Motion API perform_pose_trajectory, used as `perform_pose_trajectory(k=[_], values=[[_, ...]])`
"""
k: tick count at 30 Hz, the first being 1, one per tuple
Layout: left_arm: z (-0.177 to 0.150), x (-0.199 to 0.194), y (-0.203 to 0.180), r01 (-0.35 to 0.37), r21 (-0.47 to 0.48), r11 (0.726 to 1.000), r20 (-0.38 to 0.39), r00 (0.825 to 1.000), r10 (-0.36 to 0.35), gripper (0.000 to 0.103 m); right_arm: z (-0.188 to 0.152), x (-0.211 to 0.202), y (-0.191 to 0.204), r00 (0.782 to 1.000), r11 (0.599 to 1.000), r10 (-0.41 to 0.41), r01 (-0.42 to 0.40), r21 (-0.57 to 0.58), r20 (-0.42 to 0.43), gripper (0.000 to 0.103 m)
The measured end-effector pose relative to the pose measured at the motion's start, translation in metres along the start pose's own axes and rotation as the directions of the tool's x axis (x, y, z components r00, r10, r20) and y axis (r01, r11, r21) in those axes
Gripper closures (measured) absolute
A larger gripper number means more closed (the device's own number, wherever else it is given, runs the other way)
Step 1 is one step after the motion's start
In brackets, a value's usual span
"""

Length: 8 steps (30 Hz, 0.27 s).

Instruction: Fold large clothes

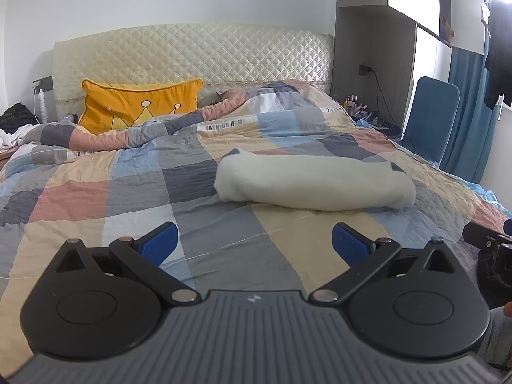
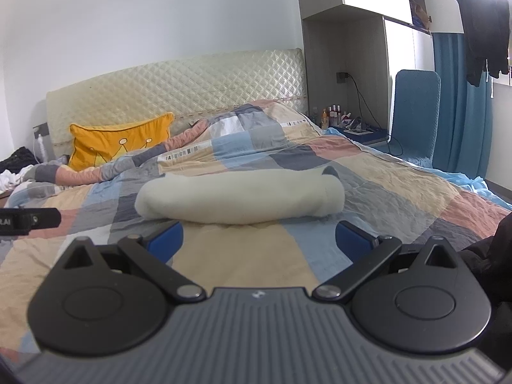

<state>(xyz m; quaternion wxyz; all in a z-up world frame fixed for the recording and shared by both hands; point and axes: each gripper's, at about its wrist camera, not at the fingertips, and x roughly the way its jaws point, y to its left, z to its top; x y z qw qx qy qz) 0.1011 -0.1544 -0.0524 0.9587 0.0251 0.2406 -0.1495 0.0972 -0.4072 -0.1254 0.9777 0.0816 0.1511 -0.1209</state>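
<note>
A white fleece garment point(image 2: 240, 200) lies folded into a long bundle on the checked quilt point(image 1: 128, 185) of the bed. The left gripper point(image 1: 254, 243) and right gripper point(image 2: 259, 240) hover short of it, jaws wide open, holding nothing. A yellow pillow point(image 1: 137, 105) leans against the headboard point(image 1: 192, 51).
</note>
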Motion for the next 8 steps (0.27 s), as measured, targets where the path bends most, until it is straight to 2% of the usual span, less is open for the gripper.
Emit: perform_pose_trajectory(k=[8], values=[[-0.002,0.001,0.0021,-0.008,-0.003,1.0,-0.008,1.0,0.008,0.0,-0.0014,-0.0006,0.0016,1.0,1.0,-0.001,0.001,-0.006,-0.002,0.0]])
